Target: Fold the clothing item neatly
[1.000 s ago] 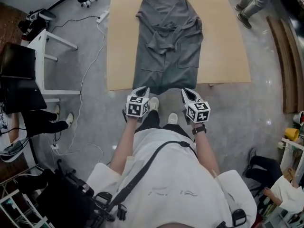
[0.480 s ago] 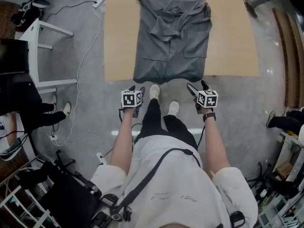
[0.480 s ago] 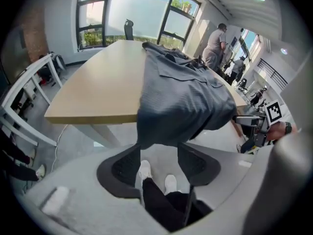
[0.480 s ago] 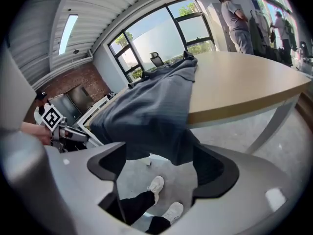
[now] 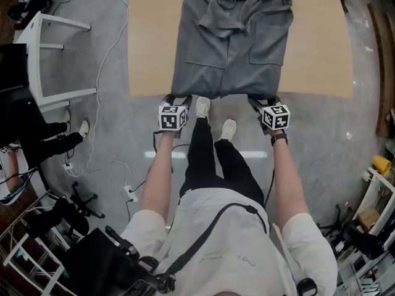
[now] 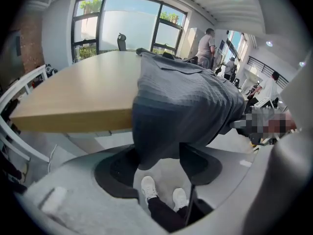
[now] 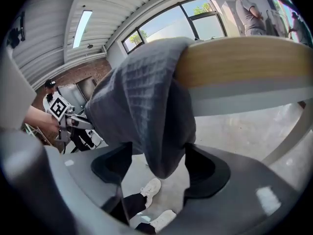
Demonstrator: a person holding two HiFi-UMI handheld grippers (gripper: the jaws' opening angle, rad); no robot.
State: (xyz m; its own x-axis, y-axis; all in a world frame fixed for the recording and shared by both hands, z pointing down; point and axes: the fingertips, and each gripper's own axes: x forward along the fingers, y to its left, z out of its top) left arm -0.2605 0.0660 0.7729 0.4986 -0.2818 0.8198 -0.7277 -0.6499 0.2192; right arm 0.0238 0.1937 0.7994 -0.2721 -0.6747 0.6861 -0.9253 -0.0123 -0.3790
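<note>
Gray robe spread on the table, main folds not yet made

The wooden table (image 5: 148,54) carries the gray robe (image 5: 231,54), laid flat with its sleeves turned inward and its lower hem hanging over the near edge; I judge the folding of the body is all still to do. The left gripper (image 5: 177,100) has just been opening and the right gripper (image 5: 260,101) closing slightly; both stand wide, a hem corner between the jaws, not pinched. No writing is readable.

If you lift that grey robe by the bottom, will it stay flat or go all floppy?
Probably floppy: the grey robe already droops over the table edge. Its waffle-like weave looks rough, so likely not slippery. Lifted at two corners, the middle would probably sag.
</note>
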